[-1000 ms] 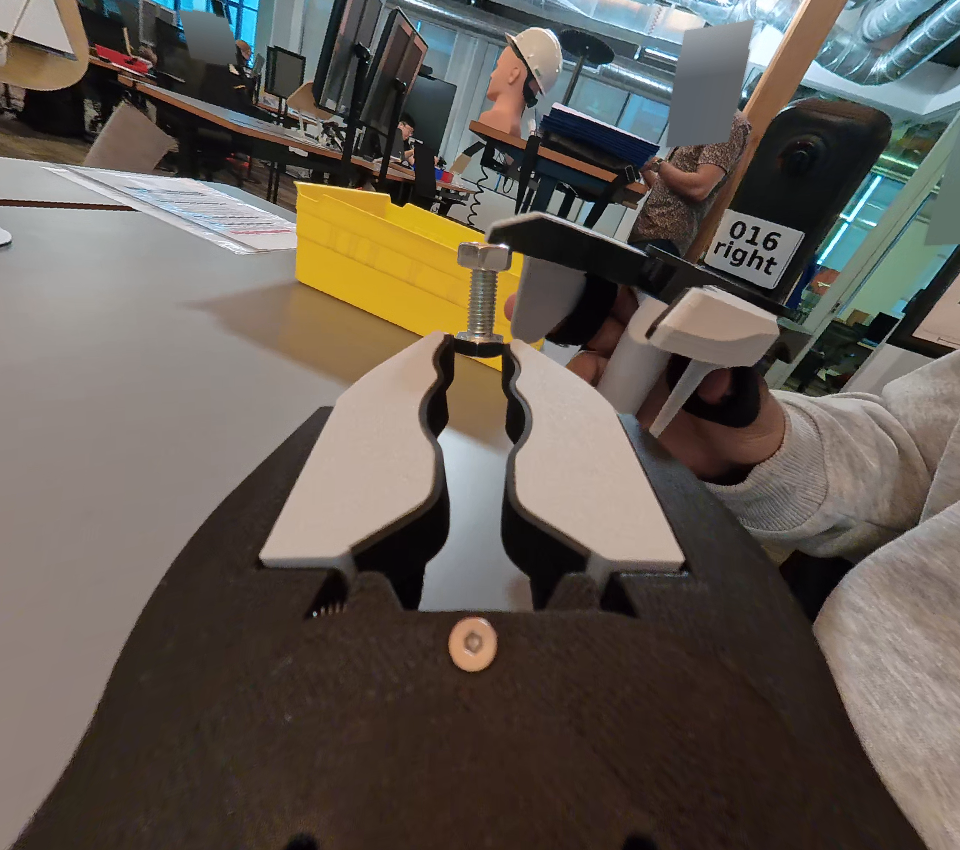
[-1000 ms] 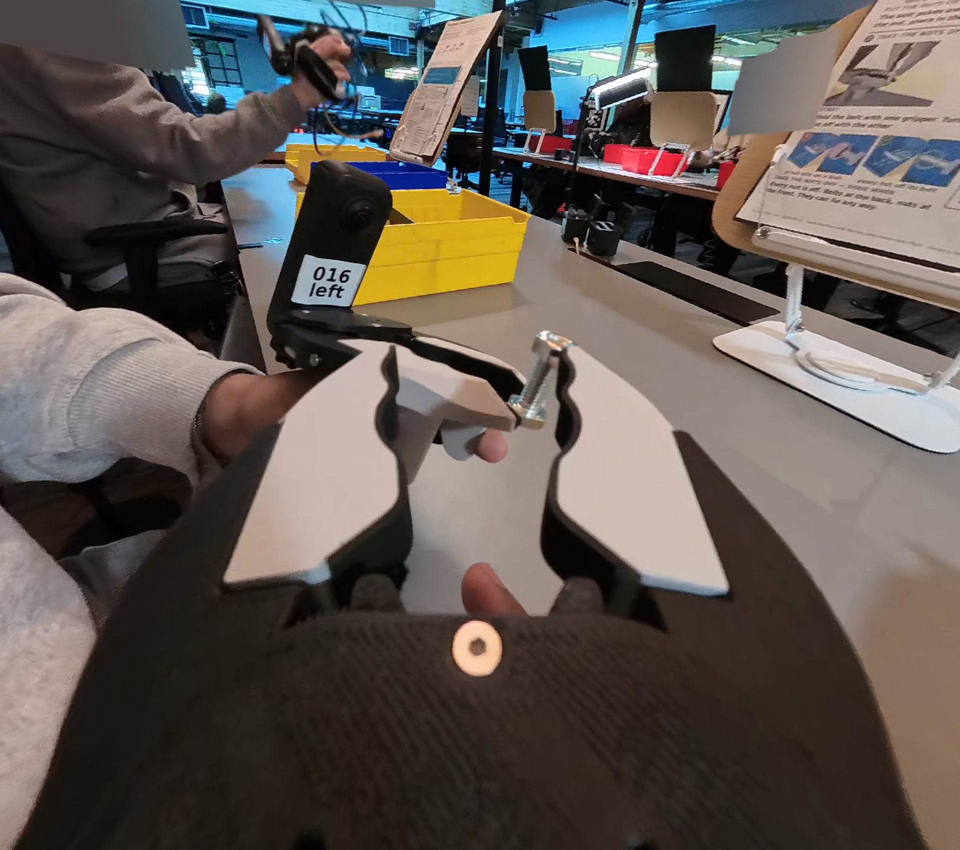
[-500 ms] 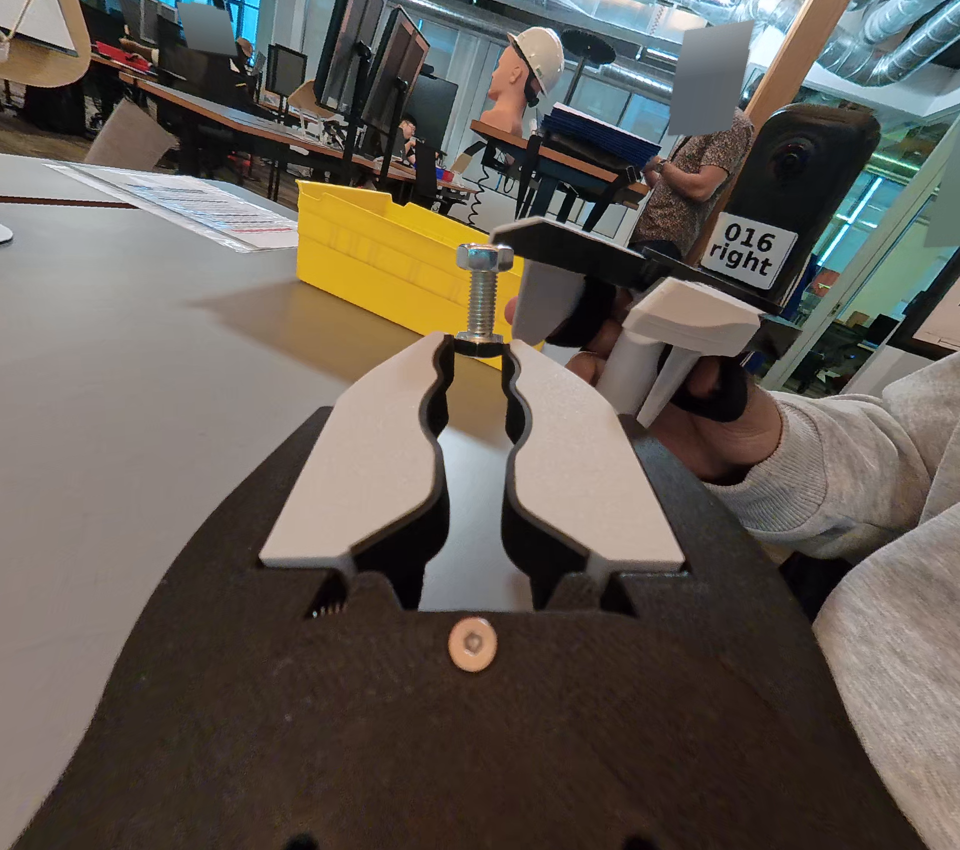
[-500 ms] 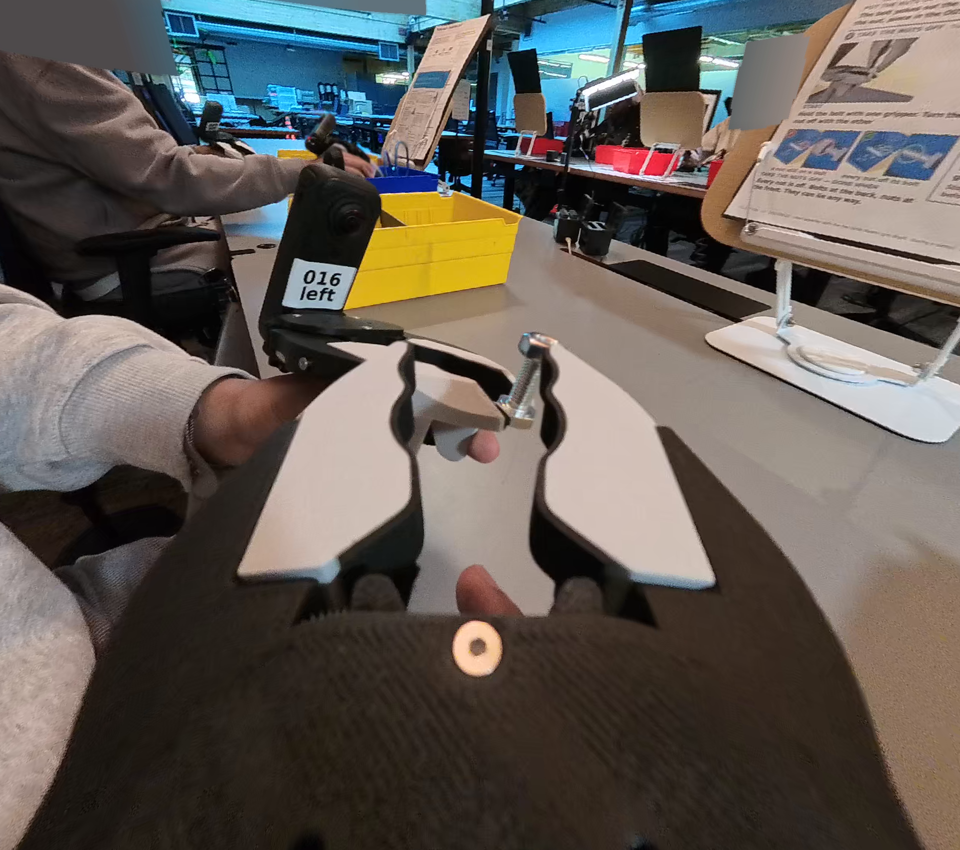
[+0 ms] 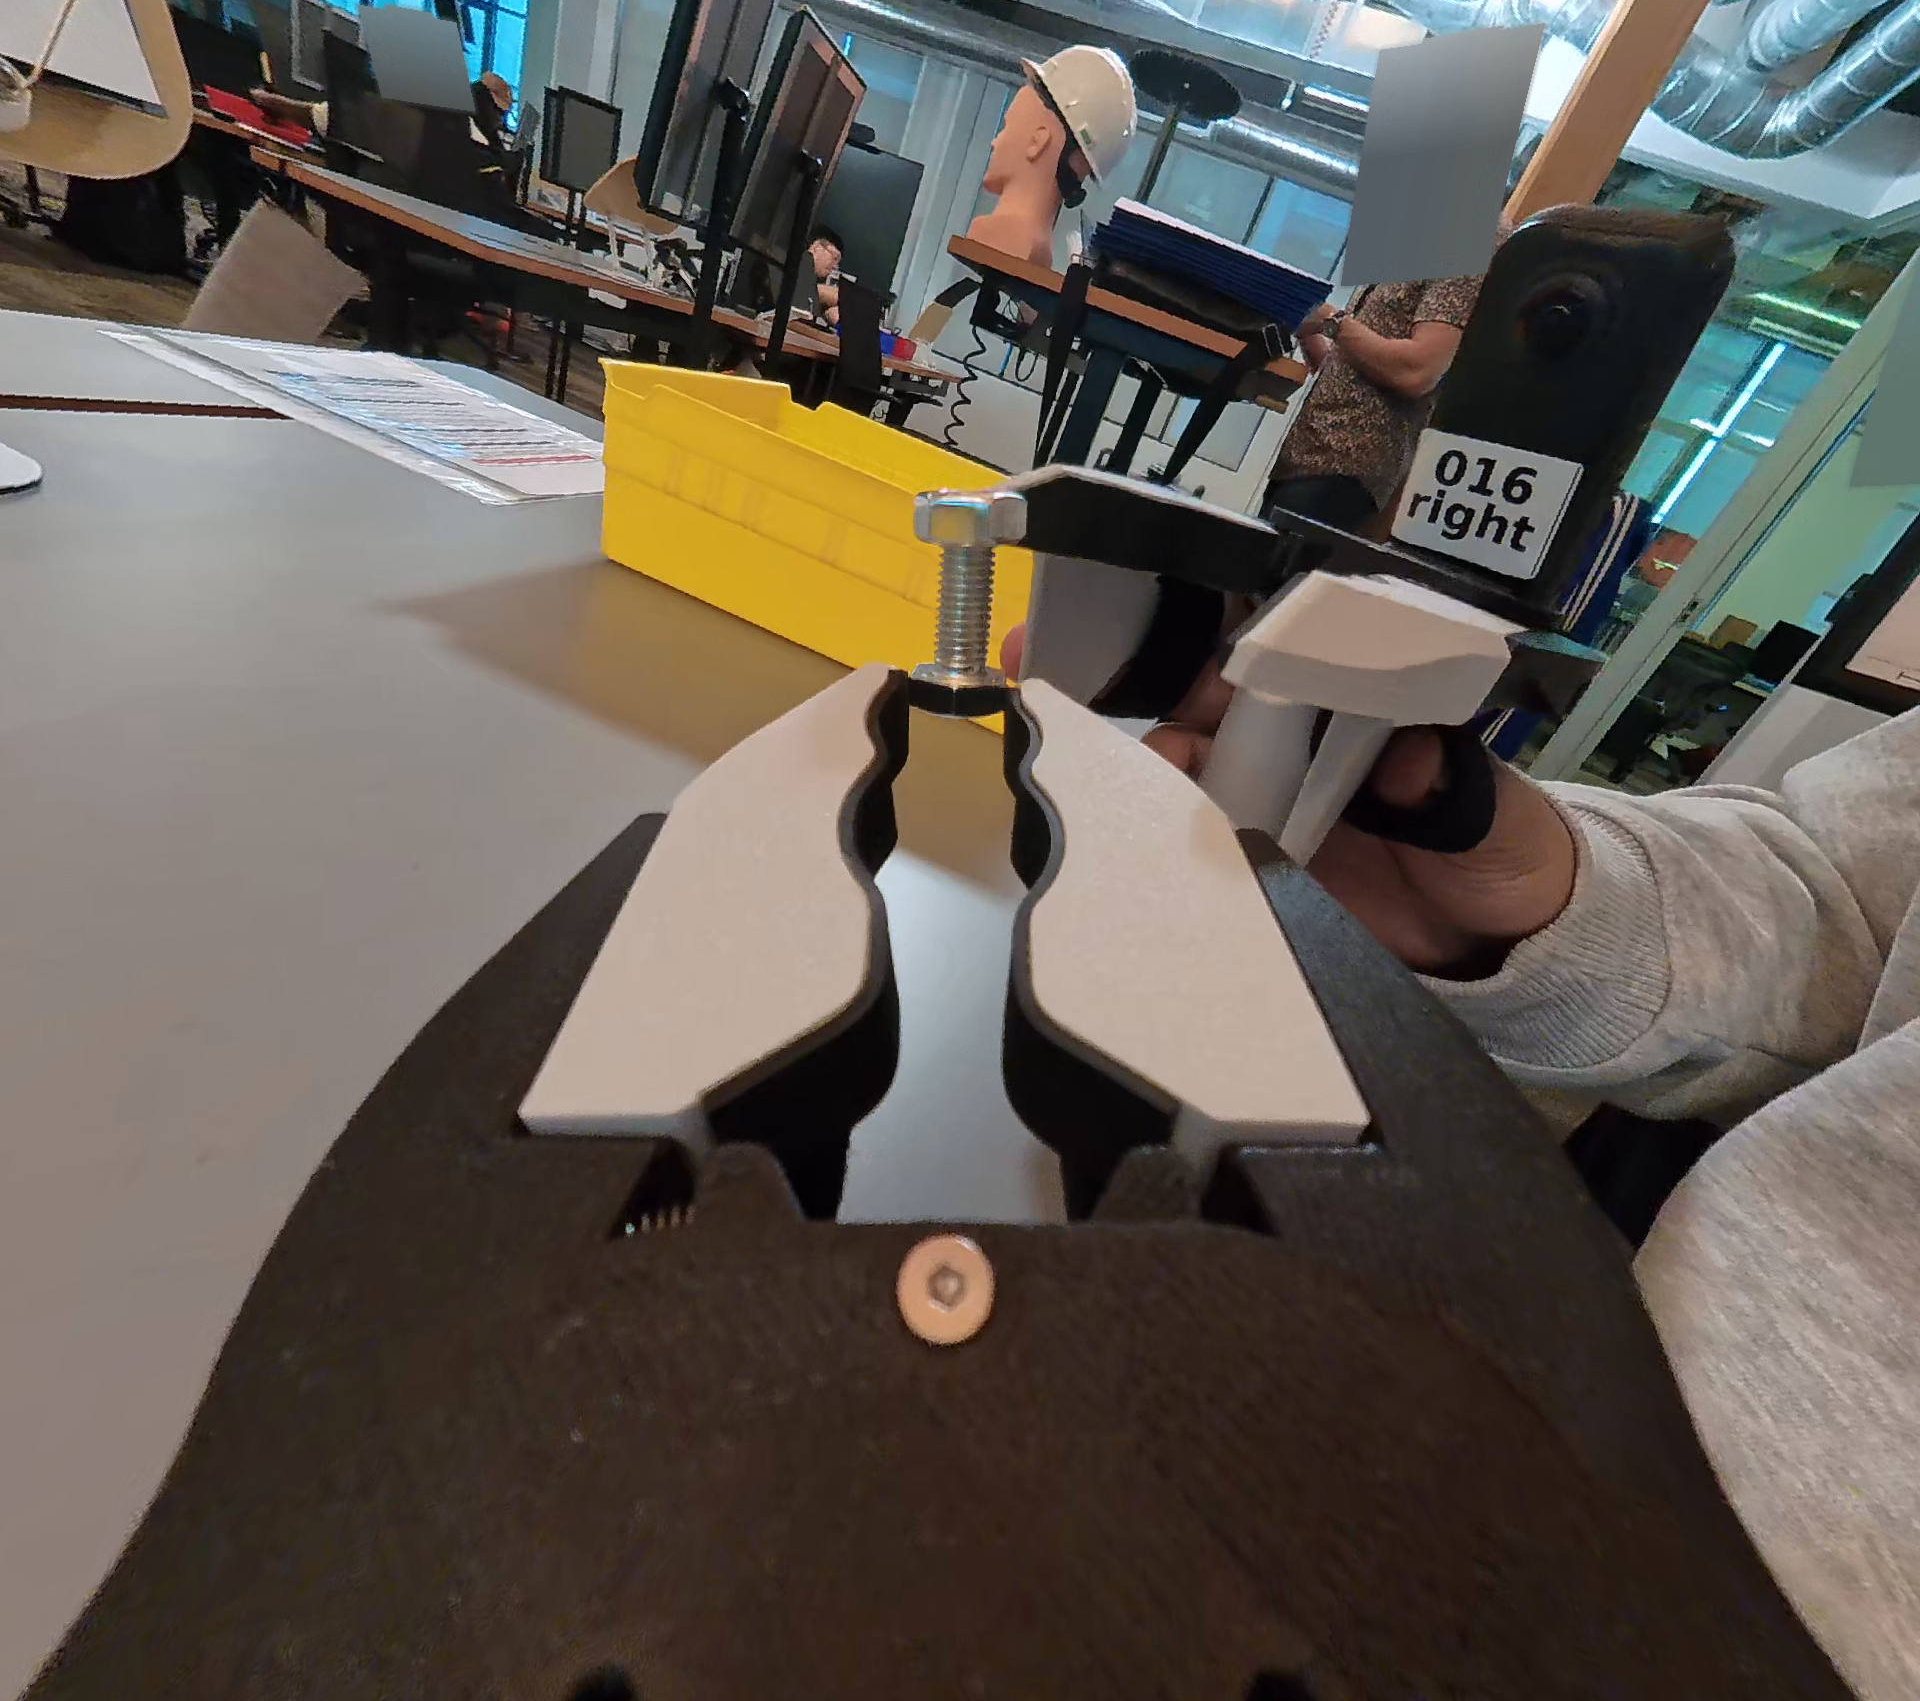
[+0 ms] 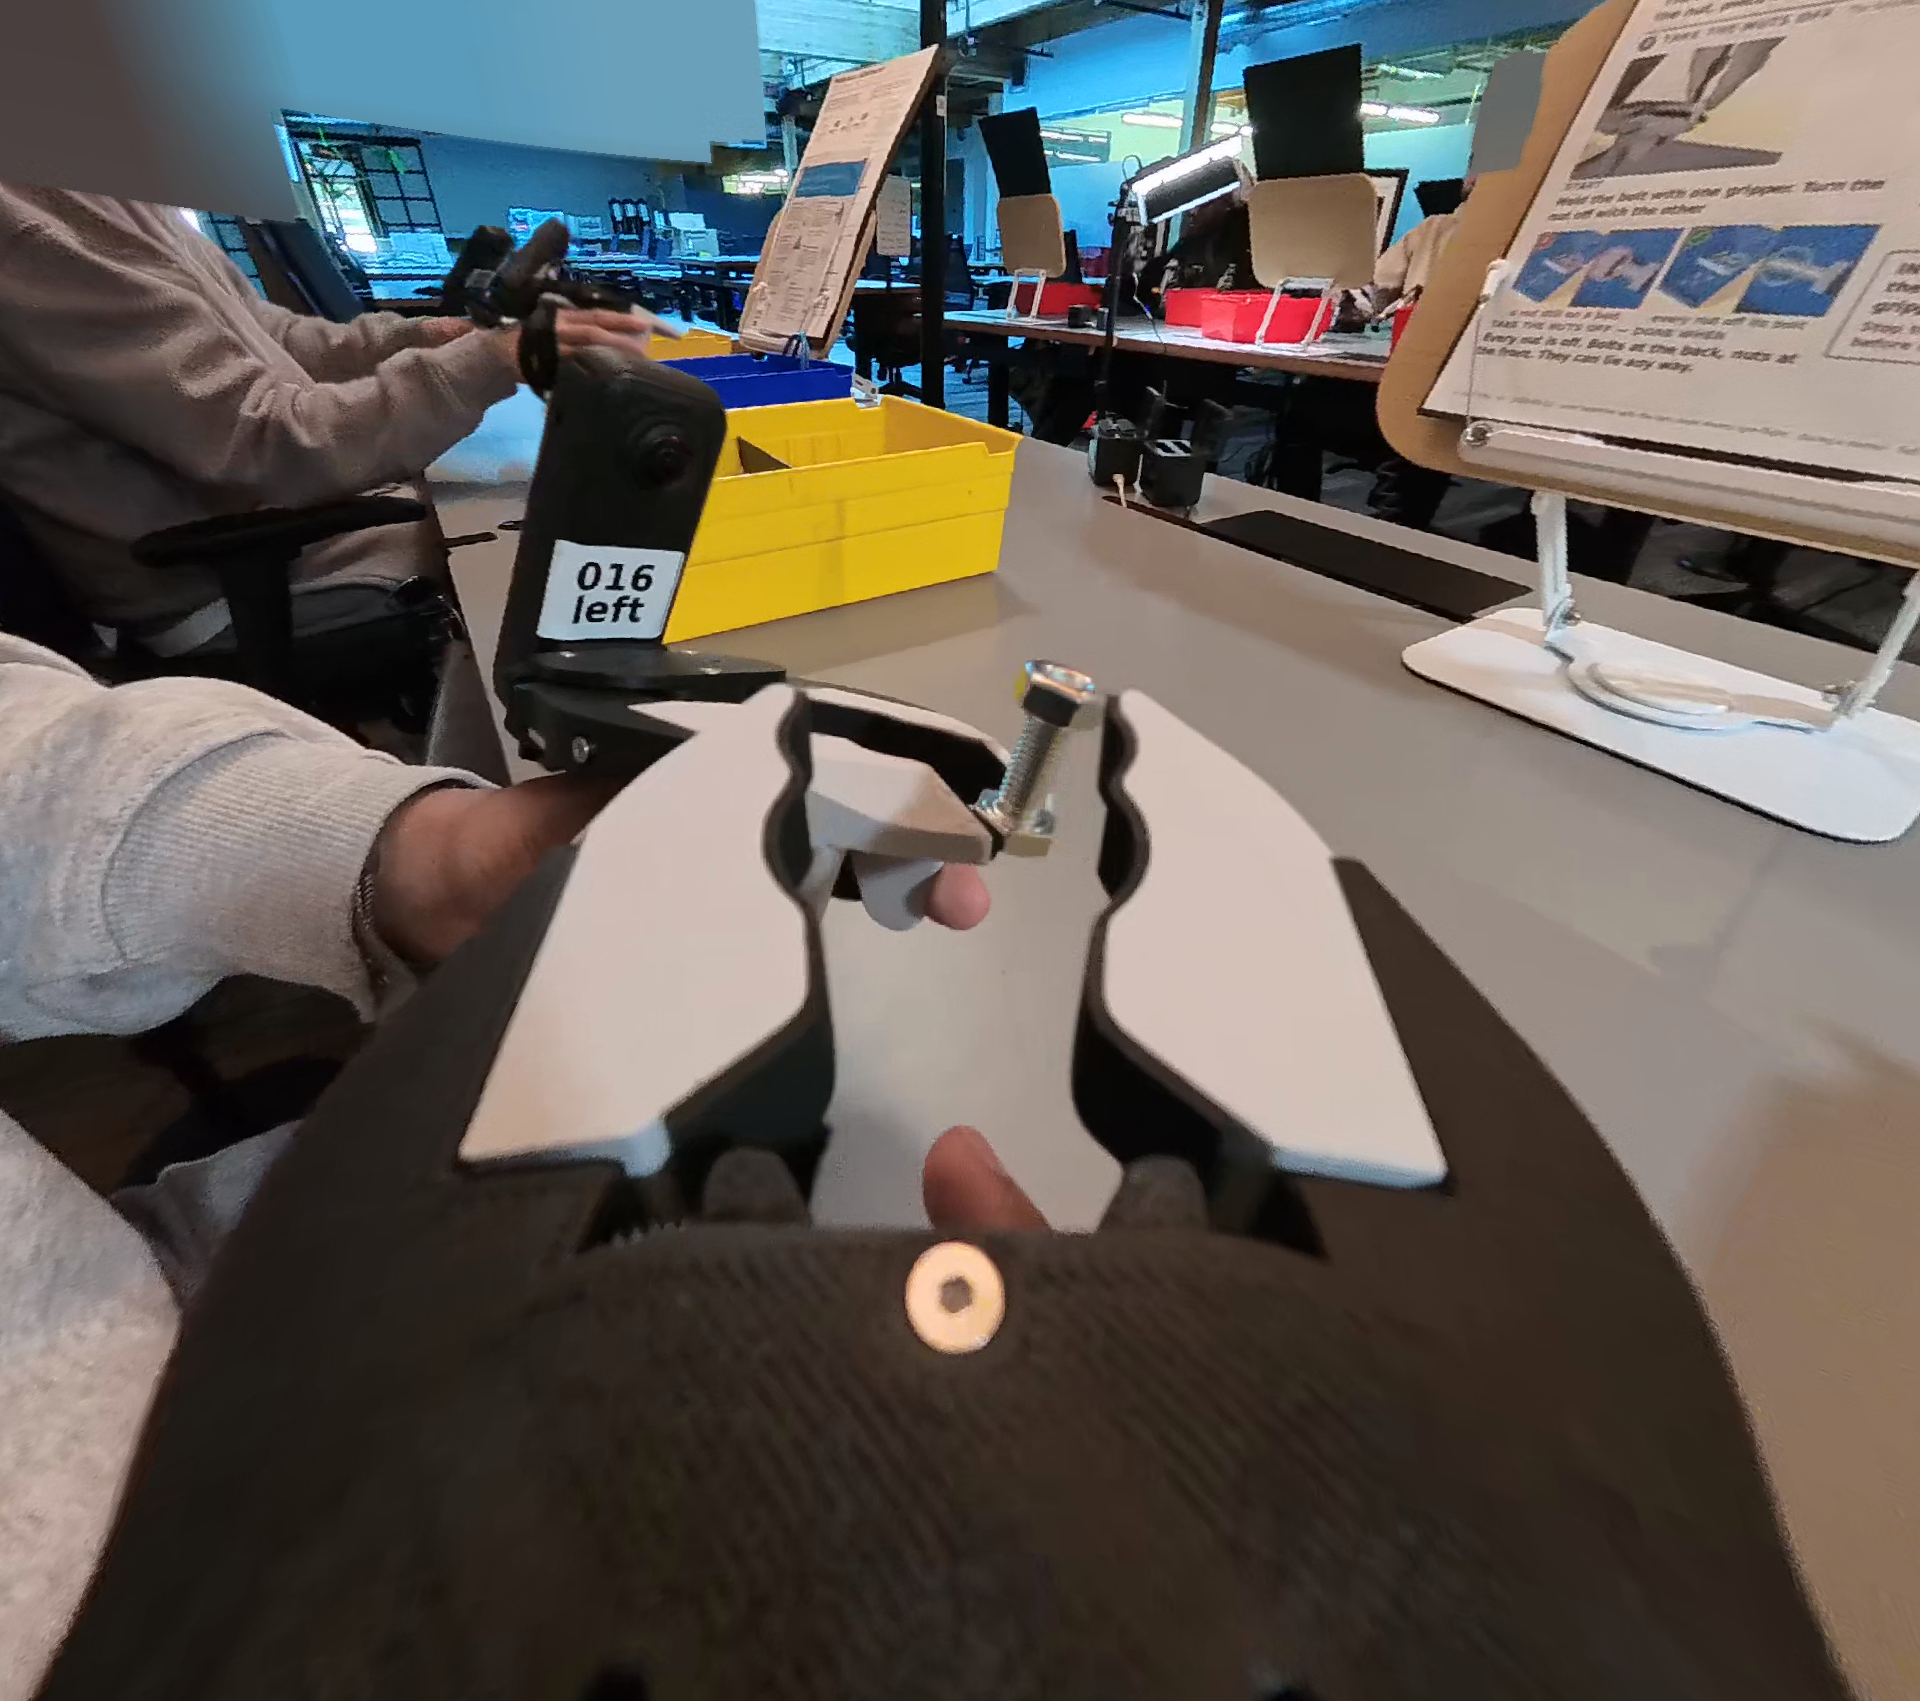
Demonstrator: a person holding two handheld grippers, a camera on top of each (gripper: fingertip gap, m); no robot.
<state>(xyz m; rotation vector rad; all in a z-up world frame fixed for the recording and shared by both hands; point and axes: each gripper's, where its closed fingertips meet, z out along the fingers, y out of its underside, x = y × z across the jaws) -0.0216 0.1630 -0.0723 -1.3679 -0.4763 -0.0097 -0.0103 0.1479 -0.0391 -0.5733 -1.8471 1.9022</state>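
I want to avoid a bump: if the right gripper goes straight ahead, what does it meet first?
Probably the bolt held by the left gripper, just inside the right gripper's open tips; depth unclear.

Your left gripper (image 5: 956, 695) has pale grey fingers (image 5: 748, 903) on a matte black body with a fine woven-looking texture, plus one shiny silver screw in the middle. Same scheme on your right gripper (image 6: 951, 716): light grey fingers (image 6: 665, 945), black base. The bolt (image 5: 961, 591) is bright silver all over, and so is the nut (image 6: 1013, 830) at its bottom. Your sleeve (image 5: 1704, 924) is heathered light grey. The table (image 5: 260, 768) is a flat dull grey. The bin (image 5: 790, 508) on the far side is solid bright yellow, and there's a blue bin (image 6: 769, 378) behind it. Far right, the stand (image 6: 1662, 716) has a white base and a tan cardboard-coloured board.
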